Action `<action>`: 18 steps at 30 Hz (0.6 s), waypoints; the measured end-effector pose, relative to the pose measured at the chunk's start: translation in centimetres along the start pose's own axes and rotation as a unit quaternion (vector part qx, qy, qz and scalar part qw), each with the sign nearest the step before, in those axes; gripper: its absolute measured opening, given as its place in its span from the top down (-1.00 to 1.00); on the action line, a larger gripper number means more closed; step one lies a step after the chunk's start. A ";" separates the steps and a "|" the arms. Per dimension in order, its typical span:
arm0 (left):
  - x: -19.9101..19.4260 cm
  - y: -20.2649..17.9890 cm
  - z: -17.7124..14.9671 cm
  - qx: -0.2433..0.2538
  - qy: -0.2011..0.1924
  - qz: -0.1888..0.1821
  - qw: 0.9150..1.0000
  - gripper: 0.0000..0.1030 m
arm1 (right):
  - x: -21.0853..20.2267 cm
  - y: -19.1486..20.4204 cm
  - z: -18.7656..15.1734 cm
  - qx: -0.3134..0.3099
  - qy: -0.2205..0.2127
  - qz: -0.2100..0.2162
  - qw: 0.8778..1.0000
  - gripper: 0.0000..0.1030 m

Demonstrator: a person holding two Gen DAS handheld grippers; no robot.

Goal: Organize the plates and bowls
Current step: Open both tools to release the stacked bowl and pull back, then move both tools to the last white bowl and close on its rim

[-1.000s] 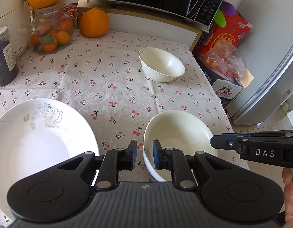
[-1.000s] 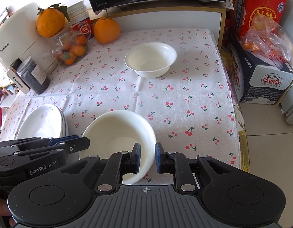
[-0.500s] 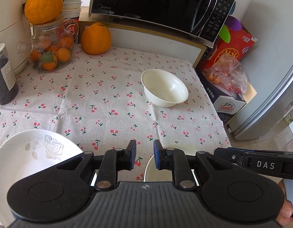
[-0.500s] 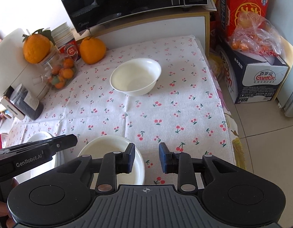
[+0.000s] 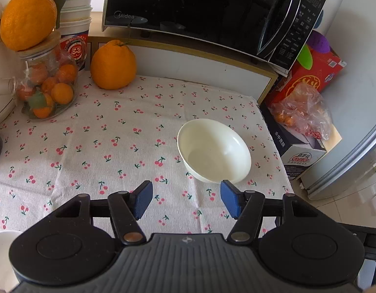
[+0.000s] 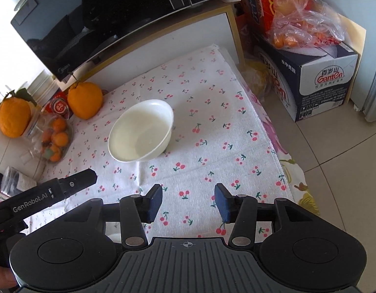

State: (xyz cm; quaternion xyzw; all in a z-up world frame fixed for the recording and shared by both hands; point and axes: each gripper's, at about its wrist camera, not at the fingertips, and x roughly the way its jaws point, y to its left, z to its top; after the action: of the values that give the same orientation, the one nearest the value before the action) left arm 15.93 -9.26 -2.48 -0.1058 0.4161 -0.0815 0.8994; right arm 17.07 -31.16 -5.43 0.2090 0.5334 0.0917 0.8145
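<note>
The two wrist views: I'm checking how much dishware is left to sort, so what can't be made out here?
- Left wrist view: a white dish at the lower left, cut off by the edge and the left gripper body; plate or bowl unclear.
- Right wrist view: a white sliver behind the right gripper; unidentifiable.
- Dark jar: label too small to read.
</note>
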 end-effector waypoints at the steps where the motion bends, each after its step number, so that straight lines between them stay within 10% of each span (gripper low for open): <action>1: 0.3 -0.1 0.3 0.002 -0.001 0.003 1.000 -0.24 | 0.4 0.0 0.4 -0.001 0.000 0.000 1.000 0.09; 18: 5.0 1.0 2.6 -0.049 0.012 -0.011 0.999 -0.23 | 4.2 -0.8 3.8 0.064 -0.017 0.050 0.997 0.09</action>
State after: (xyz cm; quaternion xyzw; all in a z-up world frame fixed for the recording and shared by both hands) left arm 21.15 -9.15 -4.78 -0.1533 0.4292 -0.0718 0.8872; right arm 22.26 -31.18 -7.97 0.2887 0.5129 0.0944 0.8029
